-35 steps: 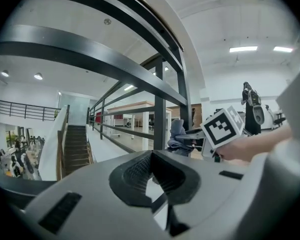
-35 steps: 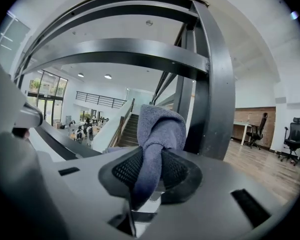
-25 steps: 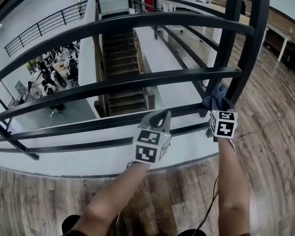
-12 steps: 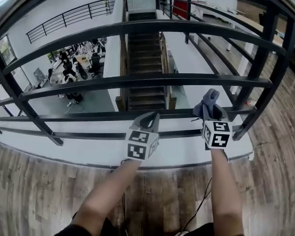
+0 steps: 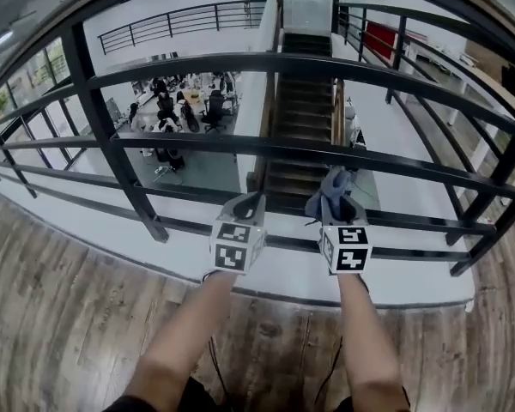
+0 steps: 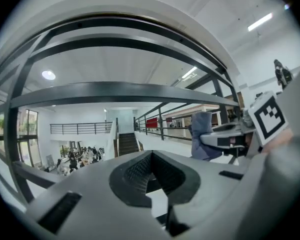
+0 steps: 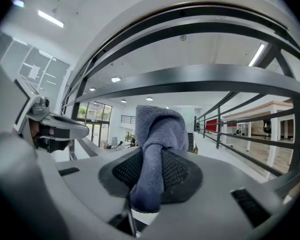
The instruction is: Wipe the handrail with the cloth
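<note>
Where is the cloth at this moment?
The grey-blue cloth is pinched in the right gripper, right of centre in the head view, raised before the black handrail bars, beside the empty left gripper.

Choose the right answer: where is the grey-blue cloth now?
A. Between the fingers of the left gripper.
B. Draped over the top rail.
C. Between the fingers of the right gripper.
C: the right gripper view shows the cloth pinched in the right gripper; the left gripper holds nothing.

Head view looks steeply down; both gripper views face the handrail (image 5: 283, 58) closely.
</note>
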Tool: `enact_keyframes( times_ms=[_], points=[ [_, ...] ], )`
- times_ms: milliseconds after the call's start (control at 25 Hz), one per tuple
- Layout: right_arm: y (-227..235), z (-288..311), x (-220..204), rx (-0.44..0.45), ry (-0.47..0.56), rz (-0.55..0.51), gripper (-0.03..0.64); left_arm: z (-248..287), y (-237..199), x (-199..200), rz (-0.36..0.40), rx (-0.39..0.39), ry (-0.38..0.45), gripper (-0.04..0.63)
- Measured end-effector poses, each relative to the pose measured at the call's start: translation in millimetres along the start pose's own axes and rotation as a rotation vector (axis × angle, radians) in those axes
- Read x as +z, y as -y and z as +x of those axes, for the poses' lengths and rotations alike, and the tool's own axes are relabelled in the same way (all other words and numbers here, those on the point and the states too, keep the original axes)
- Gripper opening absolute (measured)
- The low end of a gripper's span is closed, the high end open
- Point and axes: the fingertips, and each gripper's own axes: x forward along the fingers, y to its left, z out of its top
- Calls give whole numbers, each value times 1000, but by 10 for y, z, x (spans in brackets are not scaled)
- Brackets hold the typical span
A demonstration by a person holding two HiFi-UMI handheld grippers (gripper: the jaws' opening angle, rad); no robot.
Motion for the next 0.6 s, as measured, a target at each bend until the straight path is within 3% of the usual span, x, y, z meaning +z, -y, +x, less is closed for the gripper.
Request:
enact_keyframes(
  times_ms=[320, 600],
  points=[
    [-1768, 537, -37, 161, 8, -12, 95, -621, -1398, -188, -97, 136, 20, -2],
    [-3303, 936, -162, 287, -2, -15, 95, -1170, -2475, -731, -145, 250, -22, -2]
  ],
)
